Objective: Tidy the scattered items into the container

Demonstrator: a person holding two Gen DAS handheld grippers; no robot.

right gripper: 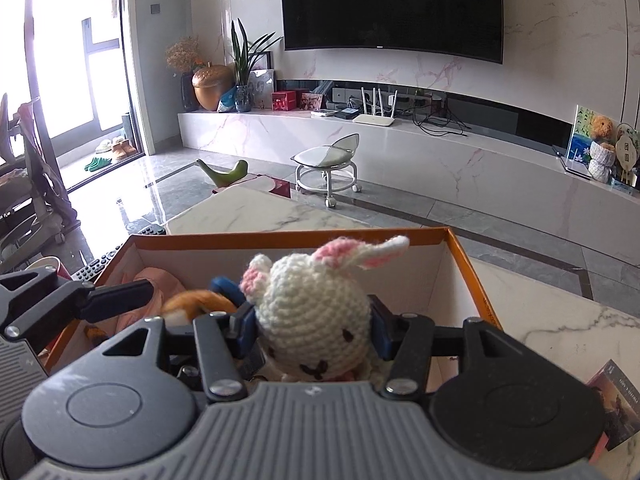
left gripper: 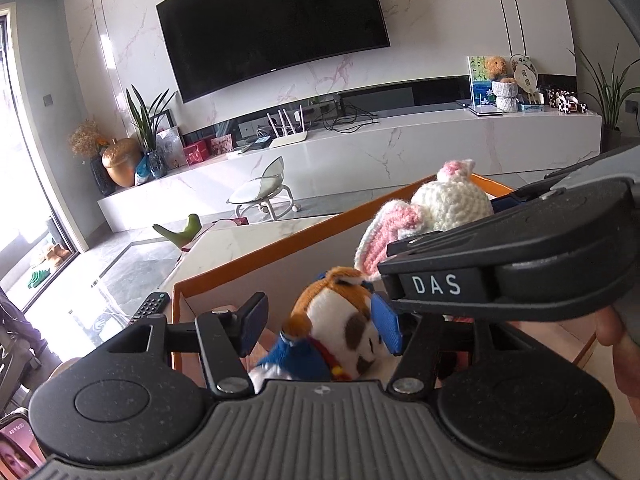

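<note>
An orange-rimmed cardboard box stands on the marble table; it also shows in the right wrist view. My left gripper is open over the box, its jaws apart around an orange and white plush dog that lies inside. My right gripper is shut on a crocheted white bunny with pink ears and holds it above the box. The bunny and the right gripper body cross the right of the left wrist view. The plush dog shows in the right wrist view.
A remote control lies on the table left of the box. A pink item lies inside the box. A printed card box lies on the table at the right. A stool and a green bird figure stand beyond the table.
</note>
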